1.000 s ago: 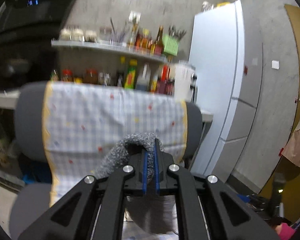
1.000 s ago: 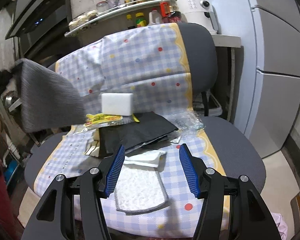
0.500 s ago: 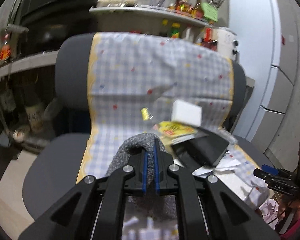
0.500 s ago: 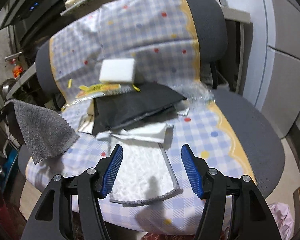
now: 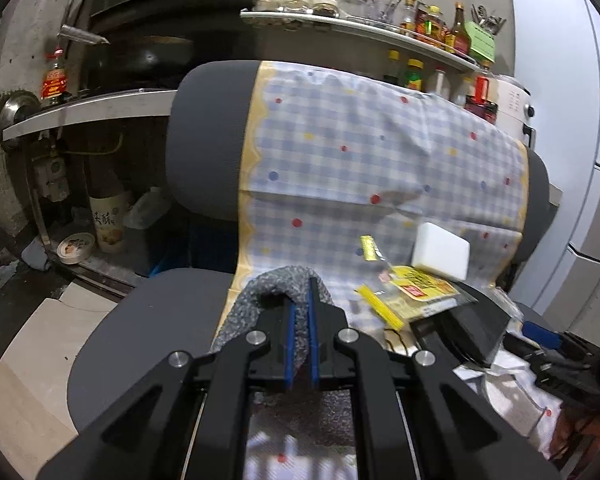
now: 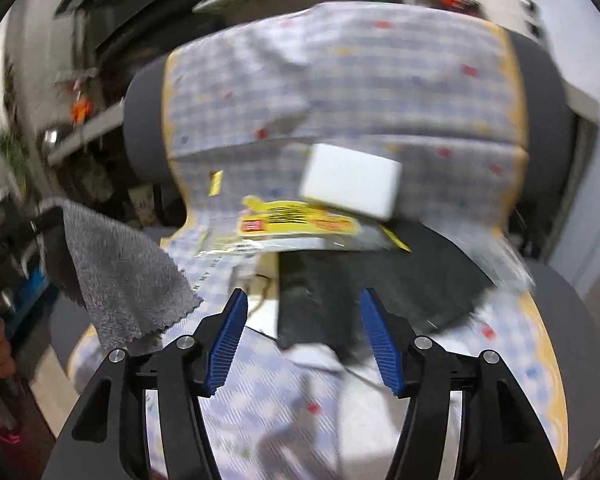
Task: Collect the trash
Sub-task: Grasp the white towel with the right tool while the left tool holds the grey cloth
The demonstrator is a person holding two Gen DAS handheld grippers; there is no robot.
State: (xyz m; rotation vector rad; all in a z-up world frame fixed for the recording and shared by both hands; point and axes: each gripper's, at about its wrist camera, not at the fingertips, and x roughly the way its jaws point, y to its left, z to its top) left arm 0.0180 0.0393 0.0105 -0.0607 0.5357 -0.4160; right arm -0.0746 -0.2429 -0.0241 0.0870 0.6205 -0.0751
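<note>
My left gripper [image 5: 300, 312] is shut on a grey cloth [image 5: 260, 300], which hangs at the left in the right wrist view [image 6: 120, 272]. My right gripper [image 6: 304, 320] is open and empty above the chair seat. On the seat lie a yellow wrapper [image 6: 300, 224], a black bag [image 6: 380, 280], a white block [image 6: 352, 184] leaning on the backrest, and a small yellow scrap [image 6: 216, 182]. The wrapper [image 5: 424, 288] and block [image 5: 440, 252] also show in the left wrist view.
The office chair [image 5: 204, 140] wears a checked blue cover [image 5: 360, 152]. A shelf of bottles [image 5: 420, 32] stands behind it, a white fridge [image 5: 560, 120] at right. Bottles and tins [image 5: 108, 220] sit on the floor at left.
My left gripper, still holding the cloth, has dropped and swung from the shelf towards the seat. My right gripper has moved forward, closer to the black bag and wrapper.
</note>
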